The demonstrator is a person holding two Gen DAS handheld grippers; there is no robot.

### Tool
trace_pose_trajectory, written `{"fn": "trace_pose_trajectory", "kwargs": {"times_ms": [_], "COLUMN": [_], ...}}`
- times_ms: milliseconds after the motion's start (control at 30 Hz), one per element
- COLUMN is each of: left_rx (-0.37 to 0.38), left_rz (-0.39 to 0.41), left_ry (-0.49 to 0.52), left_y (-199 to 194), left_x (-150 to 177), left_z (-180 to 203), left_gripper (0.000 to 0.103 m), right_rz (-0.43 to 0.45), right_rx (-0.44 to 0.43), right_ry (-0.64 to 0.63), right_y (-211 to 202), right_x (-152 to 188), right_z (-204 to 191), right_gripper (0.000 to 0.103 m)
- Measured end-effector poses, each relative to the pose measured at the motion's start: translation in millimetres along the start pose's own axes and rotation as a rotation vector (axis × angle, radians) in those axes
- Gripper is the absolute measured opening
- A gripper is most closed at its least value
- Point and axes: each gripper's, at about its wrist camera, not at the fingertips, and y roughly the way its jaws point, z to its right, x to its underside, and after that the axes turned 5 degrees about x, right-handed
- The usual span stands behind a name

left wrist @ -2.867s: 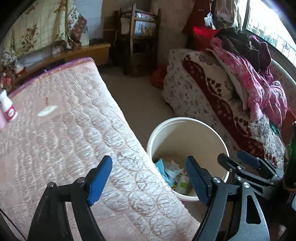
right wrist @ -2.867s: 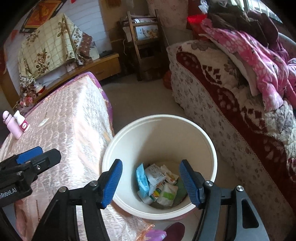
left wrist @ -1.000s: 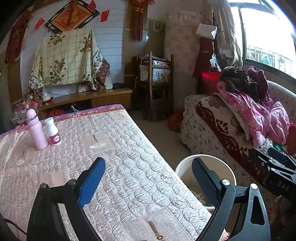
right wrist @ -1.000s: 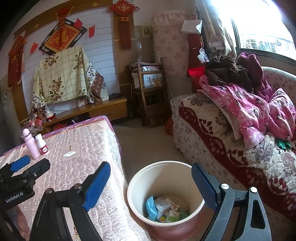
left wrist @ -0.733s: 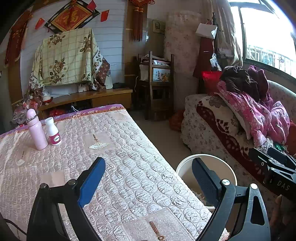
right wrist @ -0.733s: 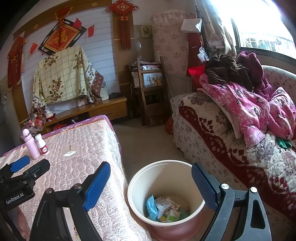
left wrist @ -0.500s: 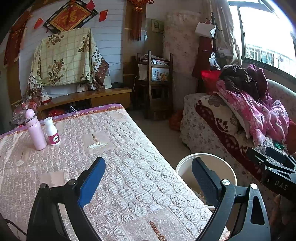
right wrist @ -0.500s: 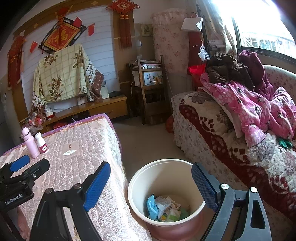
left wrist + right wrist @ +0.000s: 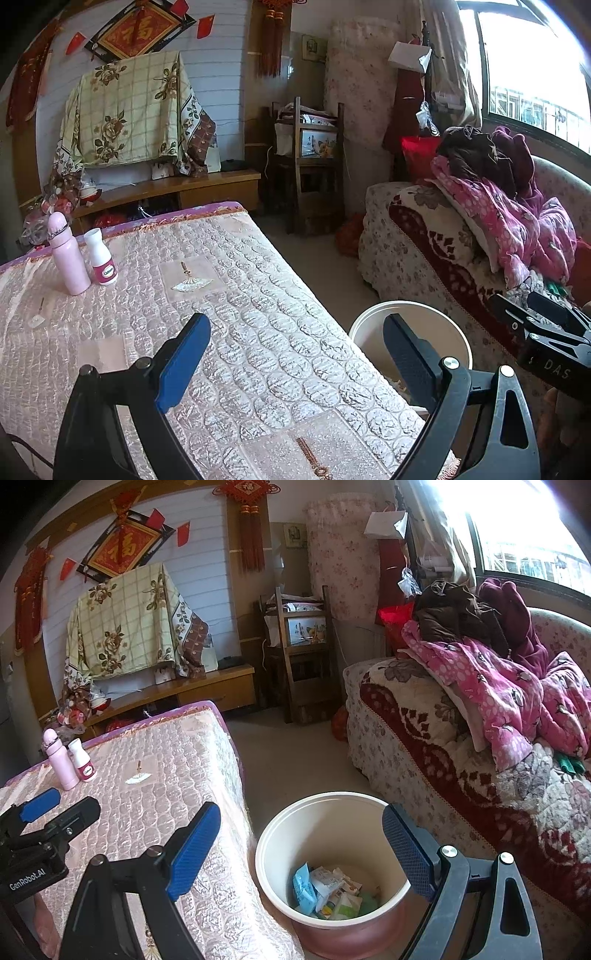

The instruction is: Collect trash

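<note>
Left tongs [image 9: 295,349] spread empty, right tongs [image 9: 301,836] likewise

Quilted satin tablecloth [image 9: 258,332], smooth plastic bucket [image 9: 280,834]

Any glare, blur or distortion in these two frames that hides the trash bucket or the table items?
Left wrist: window blown out, edges bowed and vignetted, bucket half hidden by the table. Right wrist: stronger window glare; bucket and its wrappers sharp. Pink bottle clear in both.
</note>
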Motion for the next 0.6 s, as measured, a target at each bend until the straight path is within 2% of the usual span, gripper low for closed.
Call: {"fn": "trace_pose_trajectory", "kwargs": {"times_ms": [600], "left_rx": [0.01], "left_rz": [-0.015], "left_ry": [0.019], "left_y": [3.1], "left_x": [4.0], "left_z": [7.5], "left_gripper": [0.094], "right_rz": [-0.013], "right_rx": [0.004], "right_ry": [0.0], "right_y": [5.3], "right_x": [3.7], "right_z": [2.2], "right_gripper": [0.091]}}
